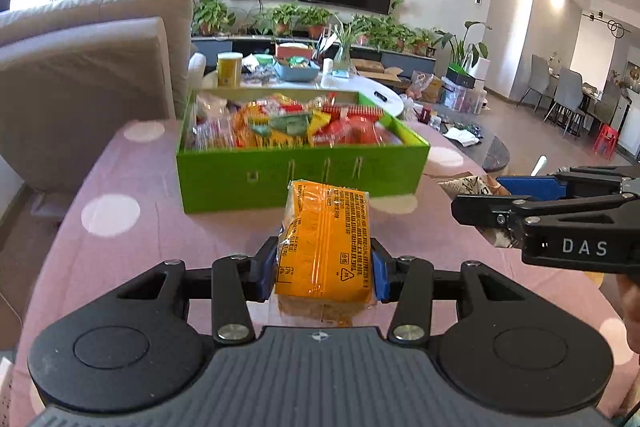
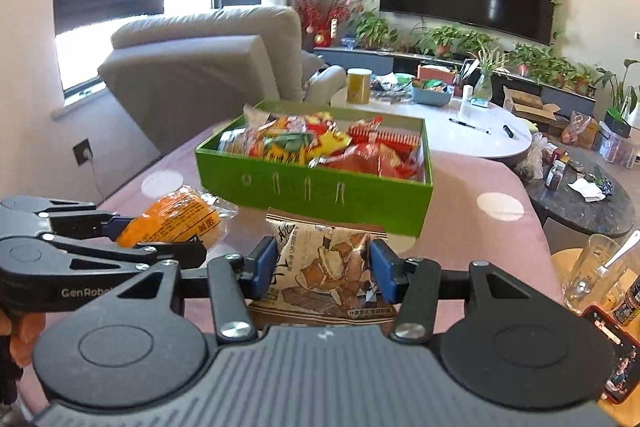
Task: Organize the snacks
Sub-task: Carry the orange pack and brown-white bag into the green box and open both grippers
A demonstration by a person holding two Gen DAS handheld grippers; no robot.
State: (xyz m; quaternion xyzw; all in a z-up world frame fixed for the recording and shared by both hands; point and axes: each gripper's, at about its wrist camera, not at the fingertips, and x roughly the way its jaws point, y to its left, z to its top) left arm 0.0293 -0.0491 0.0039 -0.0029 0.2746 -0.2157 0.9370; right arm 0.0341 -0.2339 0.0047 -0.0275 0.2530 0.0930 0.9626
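Pink cloth [image 1: 120, 167]: green box [image 1: 304, 175], gripped snacks.

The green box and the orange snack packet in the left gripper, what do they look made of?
Green rectangular box: probably stiff cardboard, matte; flat walls, crisp folded edges, no glare. Orange snack packet: thin glossy plastic film, with shiny wrinkles and a clear sealed edge showing the snack inside.
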